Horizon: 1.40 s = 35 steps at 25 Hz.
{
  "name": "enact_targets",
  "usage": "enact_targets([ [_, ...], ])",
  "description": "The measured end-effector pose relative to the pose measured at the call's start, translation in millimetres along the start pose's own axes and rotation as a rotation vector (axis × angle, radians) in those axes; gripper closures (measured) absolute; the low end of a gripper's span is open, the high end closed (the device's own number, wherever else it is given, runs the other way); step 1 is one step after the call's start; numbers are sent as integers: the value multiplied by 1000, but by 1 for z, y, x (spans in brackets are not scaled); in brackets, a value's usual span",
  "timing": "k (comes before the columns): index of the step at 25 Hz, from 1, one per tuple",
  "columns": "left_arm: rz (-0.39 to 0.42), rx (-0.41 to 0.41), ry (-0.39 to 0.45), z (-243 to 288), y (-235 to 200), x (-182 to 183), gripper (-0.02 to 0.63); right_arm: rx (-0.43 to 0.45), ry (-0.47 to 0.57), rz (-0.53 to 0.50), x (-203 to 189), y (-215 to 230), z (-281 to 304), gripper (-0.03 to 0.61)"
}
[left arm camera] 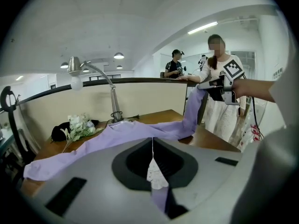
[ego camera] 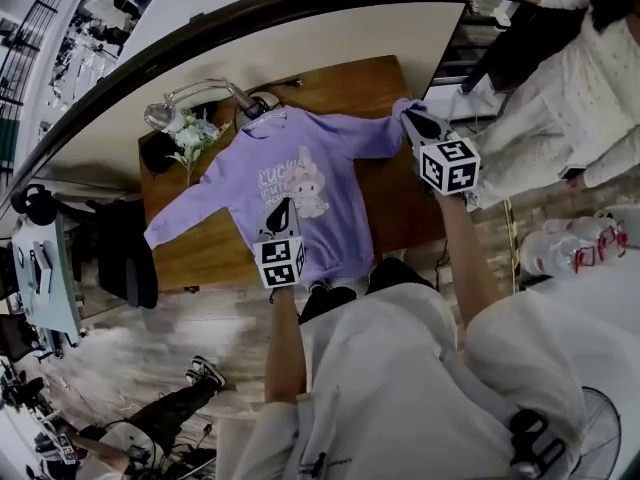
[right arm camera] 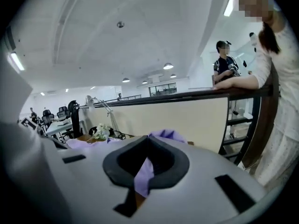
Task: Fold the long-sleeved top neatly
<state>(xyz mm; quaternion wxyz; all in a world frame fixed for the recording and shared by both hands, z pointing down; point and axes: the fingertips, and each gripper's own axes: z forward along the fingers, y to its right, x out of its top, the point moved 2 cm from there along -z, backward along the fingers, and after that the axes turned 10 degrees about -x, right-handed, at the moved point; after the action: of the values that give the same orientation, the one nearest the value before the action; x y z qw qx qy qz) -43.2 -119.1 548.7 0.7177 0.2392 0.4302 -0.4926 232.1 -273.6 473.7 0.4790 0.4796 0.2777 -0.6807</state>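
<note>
A lilac long-sleeved top (ego camera: 300, 168) with a cartoon print lies spread face up on the wooden table (ego camera: 400, 213). My left gripper (ego camera: 281, 211) is shut on the lower front of the top, near the print. In the left gripper view a fold of printed and lilac cloth (left arm camera: 156, 176) is pinched between the shut jaws (left arm camera: 152, 146). My right gripper (ego camera: 420, 125) is shut on the cuff of the sleeve at the right and holds it raised off the table. That gripper (left arm camera: 219, 90) shows with the sleeve (left arm camera: 189, 118) hanging from it. Lilac cloth (right arm camera: 145, 171) fills the right gripper (right arm camera: 147, 148).
A desk lamp (ego camera: 190, 96), a bunch of white flowers (ego camera: 190, 133) and a black object (ego camera: 158, 153) sit at the table's far left corner. A dark railing (ego camera: 300, 3) curves behind the table. A person in white (ego camera: 585, 88) stands at the right.
</note>
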Motion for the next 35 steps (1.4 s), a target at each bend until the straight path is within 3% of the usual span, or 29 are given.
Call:
enact_targets([
  [8, -46, 14, -19, -56, -95, -45, 589, 31, 24, -143, 30, -152, 34, 565],
  [16, -117, -2, 4, -99, -170, -80, 589, 105, 2, -345, 15, -310, 83, 563],
  [20, -149, -6, 16, -117, -195, -96, 589, 144, -42, -422, -12, -374, 108, 563],
  [24, -169, 8, 13, -132, -215, -111, 589, 166, -119, -566, -51, -421, 138, 563],
  [28, -198, 37, 7, -141, -232, -125, 589, 193, -250, -724, -106, -452, 172, 563],
  [33, -270, 39, -3, -156, -233, -148, 589, 266, -402, -816, -169, -482, 197, 560],
  [34, -277, 43, -4, -159, -234, -150, 589, 287, -425, -830, -177, -489, 201, 541],
  [35, -281, 49, -7, -160, -236, -153, 589, 314, -443, -841, -184, -497, 203, 469],
])
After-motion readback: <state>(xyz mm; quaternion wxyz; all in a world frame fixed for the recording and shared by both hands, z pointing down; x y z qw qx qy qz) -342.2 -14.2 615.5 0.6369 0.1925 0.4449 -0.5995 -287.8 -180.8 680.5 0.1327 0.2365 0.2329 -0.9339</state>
